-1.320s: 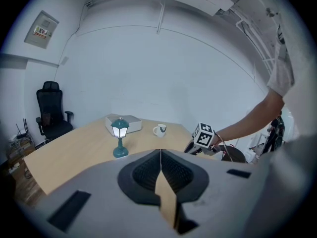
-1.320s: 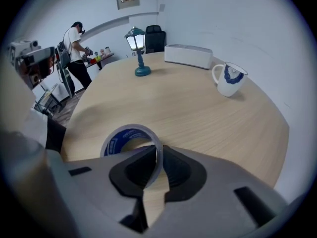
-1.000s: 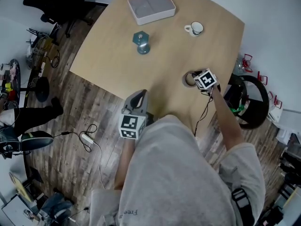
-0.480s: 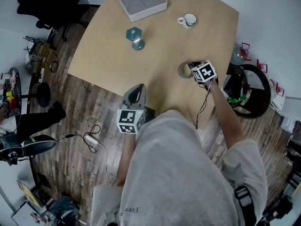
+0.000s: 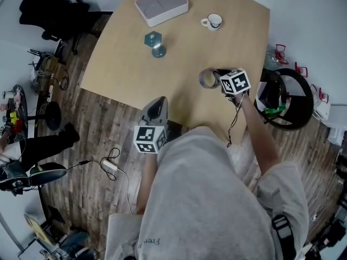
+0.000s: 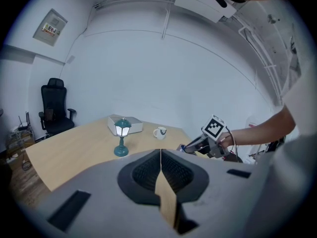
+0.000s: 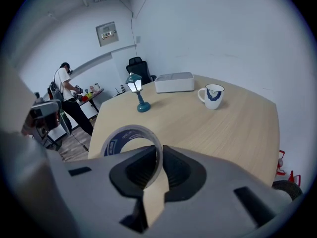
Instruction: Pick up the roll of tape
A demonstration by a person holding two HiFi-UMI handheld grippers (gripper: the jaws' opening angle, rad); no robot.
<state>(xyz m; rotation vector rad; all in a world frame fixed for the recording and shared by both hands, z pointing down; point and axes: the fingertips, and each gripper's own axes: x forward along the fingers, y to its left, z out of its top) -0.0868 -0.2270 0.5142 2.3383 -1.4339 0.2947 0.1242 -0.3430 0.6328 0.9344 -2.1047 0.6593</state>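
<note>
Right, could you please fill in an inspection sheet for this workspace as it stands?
Surface: wooden table, mostly bare.
Job's things: roll of tape, its wall pinched in the right gripper, apparently off the table.
Clutter: teal lamp, mug, white box.
Grippers: left gripper shut, empty; right gripper shut on the tape's wall.
Cables: cable hanging from the right gripper; power strip with its lead on the floor.
Surroundings: plank floor, office chair, person at a far bench.
</note>
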